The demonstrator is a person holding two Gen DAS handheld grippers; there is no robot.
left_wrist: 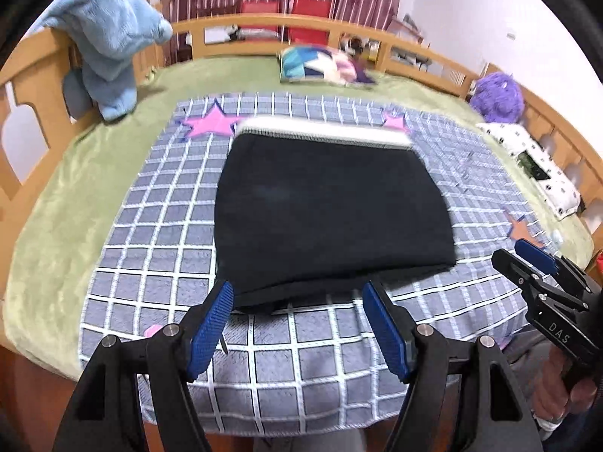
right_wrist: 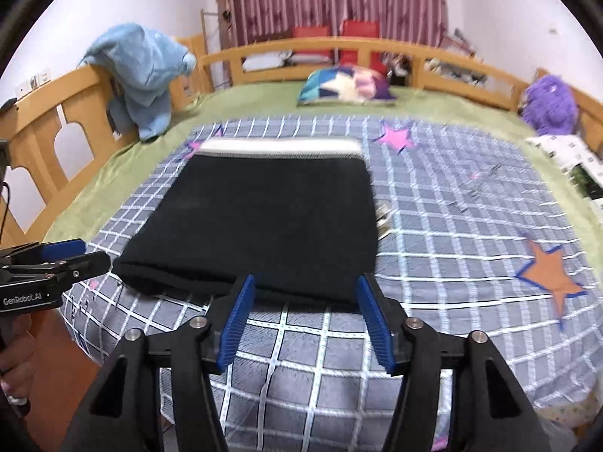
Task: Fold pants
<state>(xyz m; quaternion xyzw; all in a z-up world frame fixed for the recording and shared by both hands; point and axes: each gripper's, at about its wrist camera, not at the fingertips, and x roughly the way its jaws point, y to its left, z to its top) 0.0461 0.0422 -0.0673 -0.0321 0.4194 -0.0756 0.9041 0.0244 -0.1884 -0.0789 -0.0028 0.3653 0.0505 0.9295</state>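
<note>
Both grippers are empty right now. The left gripper has its blue pads spread wide with nothing between them, and the right gripper is released too, hovering just off the near edge of the pants. You can spot each gripper from the other's camera, off to the side, so they're roughly side by side at the foot of the bed.

The pants look pretty much folded already: a compact black rectangle lying flat on the checked blanket, white waistband at the far end, folded edge nearest the grippers. I'd guess one more fold could still be coming, or this is the finished state, hard to call.

Pants sit just ahead of both grippers, close but not touching as far as I can see. Further out there's a green bedsheet, a blue towel on the wooden bed rail, a colourful pillow and a purple fuzzy toy.
</note>
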